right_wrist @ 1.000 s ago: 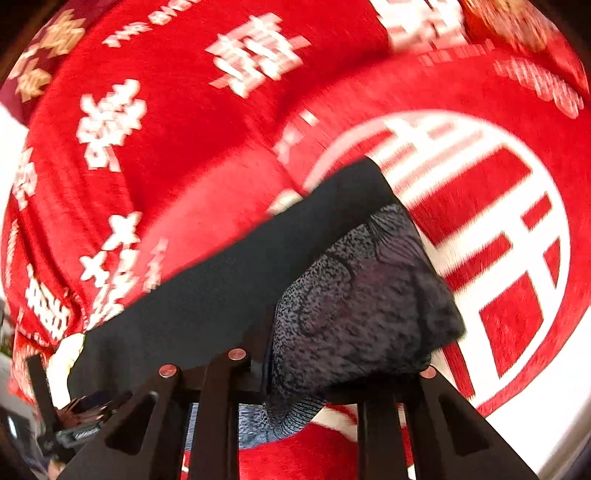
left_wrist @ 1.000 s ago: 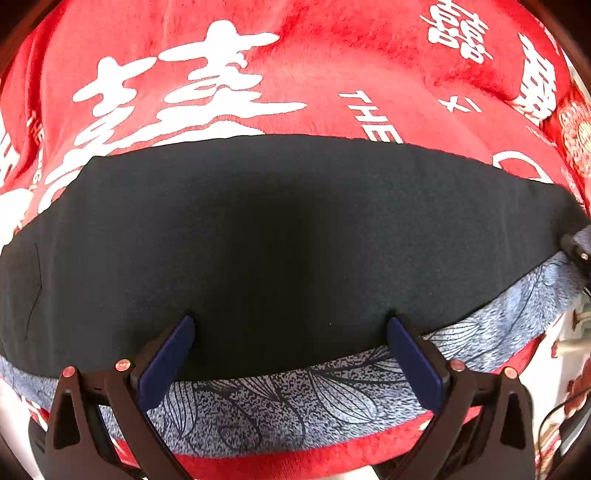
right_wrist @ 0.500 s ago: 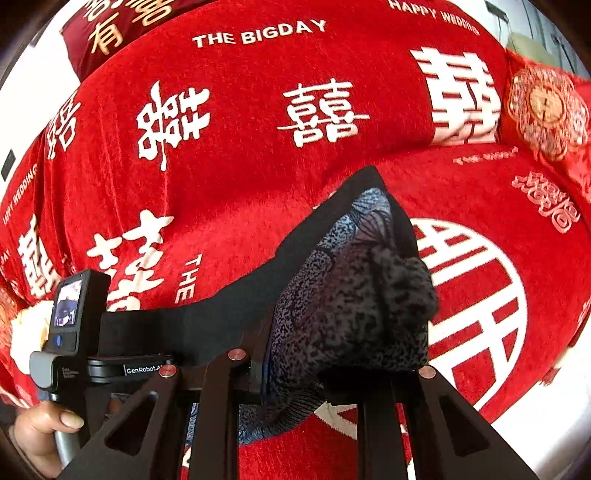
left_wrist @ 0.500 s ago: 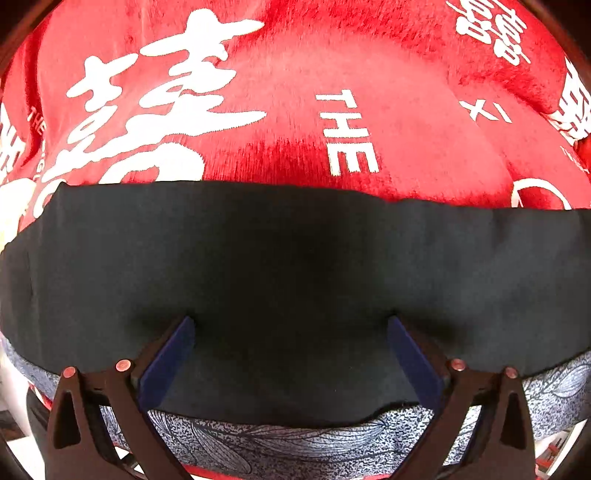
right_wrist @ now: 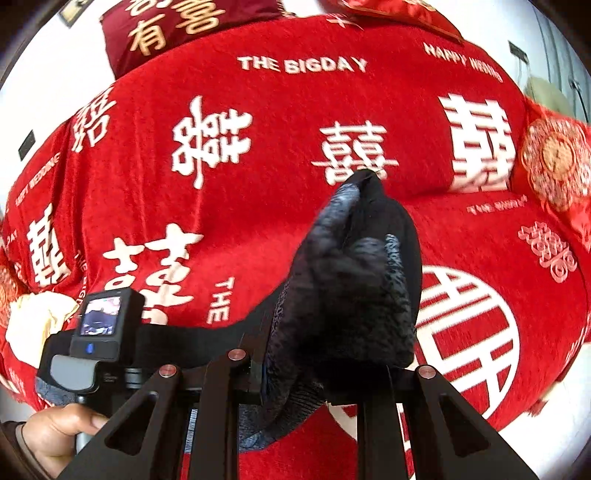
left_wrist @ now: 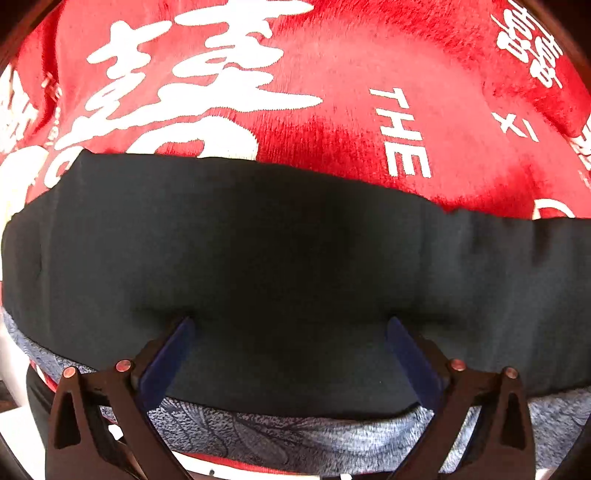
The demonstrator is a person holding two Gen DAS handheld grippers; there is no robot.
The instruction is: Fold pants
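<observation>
One pair of pants (left_wrist: 288, 258) here, dark with a blue-grey leaf-print side, stretched across a bed covered in a red blanket (left_wrist: 332, 110) with big white wedding characters. From the left wrist view the cloth lies as a wide dark band, printed layer peeking out along the near edge. The left gripper (left_wrist: 288, 332) sits right on it with its blue fingers (left_wrist: 168, 354) spread wide, tips pressing onto the fabric, nothing pinched. The right gripper (right_wrist: 332, 373) is clamped on a bunched end of the pants (right_wrist: 354, 280), lifted clear of the blanket, cloth trailing back to the left one. A dark red pillow (right_wrist: 177, 26) with gold lettering is at the far end.
</observation>
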